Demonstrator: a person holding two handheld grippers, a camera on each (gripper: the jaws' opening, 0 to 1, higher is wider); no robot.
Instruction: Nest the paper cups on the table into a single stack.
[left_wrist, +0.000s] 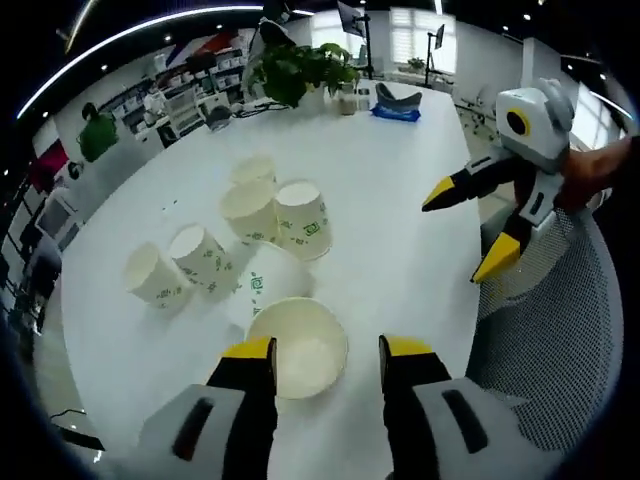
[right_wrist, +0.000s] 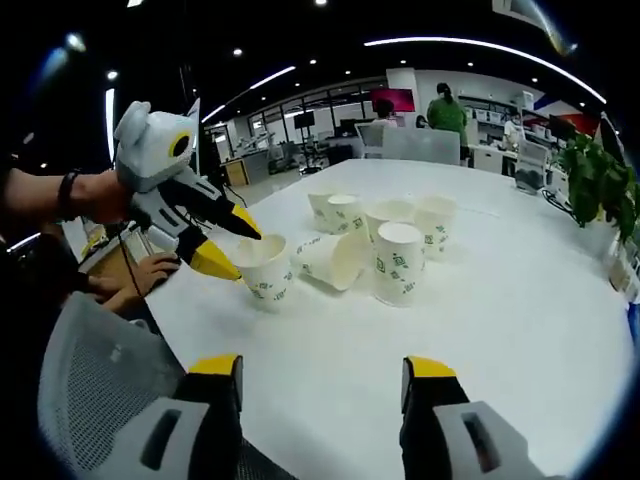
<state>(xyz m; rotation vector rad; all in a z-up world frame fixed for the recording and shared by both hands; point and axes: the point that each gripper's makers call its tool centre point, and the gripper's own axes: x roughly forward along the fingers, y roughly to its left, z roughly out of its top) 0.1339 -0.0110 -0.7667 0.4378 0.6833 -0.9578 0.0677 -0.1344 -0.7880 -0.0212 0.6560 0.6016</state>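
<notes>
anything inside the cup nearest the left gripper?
Nearest cup stands upright and looks empty: bare white interior down to the bottom. Directly behind it lies a tipped cup, whose lower part the nearest cup's rim hides.

The left claw (left_wrist: 326, 358) had two thick jaws, black along their inner faces and grey on the outside, each ending in a yellow tip and carrying a dark oblong slot on its grey shell. The right claw (right_wrist: 325, 378) was built the same: yellow-capped black jaws on grey bodies with dark slots. Seen from the right gripper view, the left claw's housing was a rounded pale grey shell above slim black jaws with pointed yellow ends. Behind that housing, the person's wrist wore a dark band (right_wrist: 67, 195).
</notes>
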